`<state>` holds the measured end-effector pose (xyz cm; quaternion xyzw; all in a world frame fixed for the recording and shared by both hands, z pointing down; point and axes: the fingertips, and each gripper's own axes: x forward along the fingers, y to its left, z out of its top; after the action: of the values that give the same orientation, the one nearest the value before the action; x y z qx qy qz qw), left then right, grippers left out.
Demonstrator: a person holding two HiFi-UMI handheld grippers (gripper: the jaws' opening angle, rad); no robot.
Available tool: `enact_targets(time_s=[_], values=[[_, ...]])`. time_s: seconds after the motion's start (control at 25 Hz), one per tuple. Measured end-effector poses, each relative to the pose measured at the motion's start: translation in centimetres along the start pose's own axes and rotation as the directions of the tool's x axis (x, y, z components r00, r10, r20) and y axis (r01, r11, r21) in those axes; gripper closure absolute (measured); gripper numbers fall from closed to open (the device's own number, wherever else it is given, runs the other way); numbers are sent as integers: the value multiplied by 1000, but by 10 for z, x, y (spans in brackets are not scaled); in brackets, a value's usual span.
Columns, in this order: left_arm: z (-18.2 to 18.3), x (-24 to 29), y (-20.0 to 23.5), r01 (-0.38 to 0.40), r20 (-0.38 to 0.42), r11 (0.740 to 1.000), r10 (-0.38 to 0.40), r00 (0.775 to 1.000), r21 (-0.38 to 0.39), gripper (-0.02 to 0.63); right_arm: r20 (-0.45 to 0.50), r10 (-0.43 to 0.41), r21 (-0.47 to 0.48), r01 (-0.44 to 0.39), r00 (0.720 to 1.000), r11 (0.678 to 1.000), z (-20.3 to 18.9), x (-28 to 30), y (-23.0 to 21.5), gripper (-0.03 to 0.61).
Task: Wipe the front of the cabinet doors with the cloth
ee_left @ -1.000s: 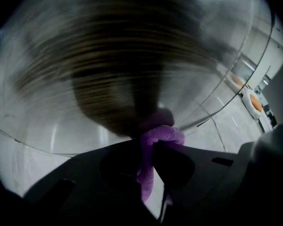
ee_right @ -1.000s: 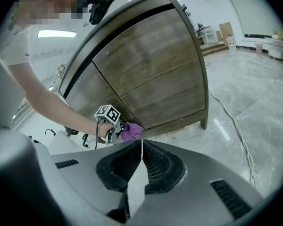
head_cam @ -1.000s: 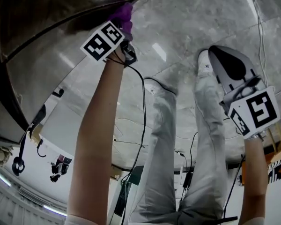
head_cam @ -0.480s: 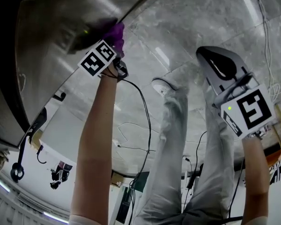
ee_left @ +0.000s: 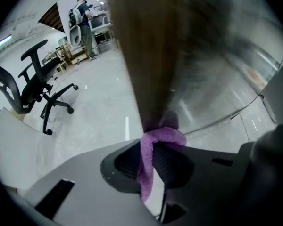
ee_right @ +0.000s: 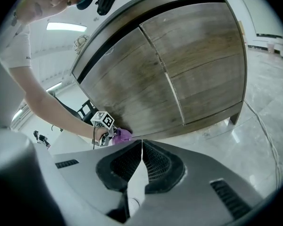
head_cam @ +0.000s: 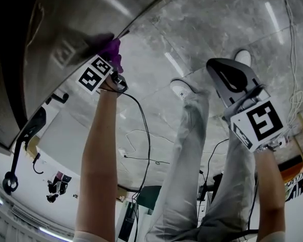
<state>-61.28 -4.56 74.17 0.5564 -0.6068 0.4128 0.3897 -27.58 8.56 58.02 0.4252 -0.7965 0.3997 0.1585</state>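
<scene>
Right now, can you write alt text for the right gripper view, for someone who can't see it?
The left gripper holds a purple cloth against the bottom of a wooden two-door cabinet, on its left-hand door. In the foreground, the right gripper has its jaws shut on nothing.

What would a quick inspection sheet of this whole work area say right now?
Surface: wooden cabinet doors, both closed, standing on a grey stone floor.
Job's things: purple cloth pressed against the cabinet front, low down.
Clutter: nothing seen.
Grippers: left gripper shut on the cloth; right gripper shut, empty, held away from the cabinet.
Cables: black cable hangs from the left gripper; white cable lies on the floor.
Surroundings: office chair and a person far off.
</scene>
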Motion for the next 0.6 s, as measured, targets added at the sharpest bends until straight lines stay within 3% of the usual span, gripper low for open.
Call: enact_targets(time_s=[0.16, 0.24, 0.44, 0.6], values=[[0, -25, 49, -84, 54, 984, 94, 994, -160, 556, -8, 54, -40, -54, 999, 998, 9, 8, 23, 549], [-1, -40, 61, -86, 72, 976, 102, 992, -199, 556, -15, 78, -63, -79, 997, 995, 16, 9, 29, 549], [4, -91, 45, -32, 140, 987, 54, 989, -155, 557, -41, 128, -112, -132, 991, 985, 40, -5, 42, 549], [8, -151, -11, 15, 237, 998, 0, 972, -62, 557, -75, 169, -202, -181, 983, 963, 62, -34, 38, 549]])
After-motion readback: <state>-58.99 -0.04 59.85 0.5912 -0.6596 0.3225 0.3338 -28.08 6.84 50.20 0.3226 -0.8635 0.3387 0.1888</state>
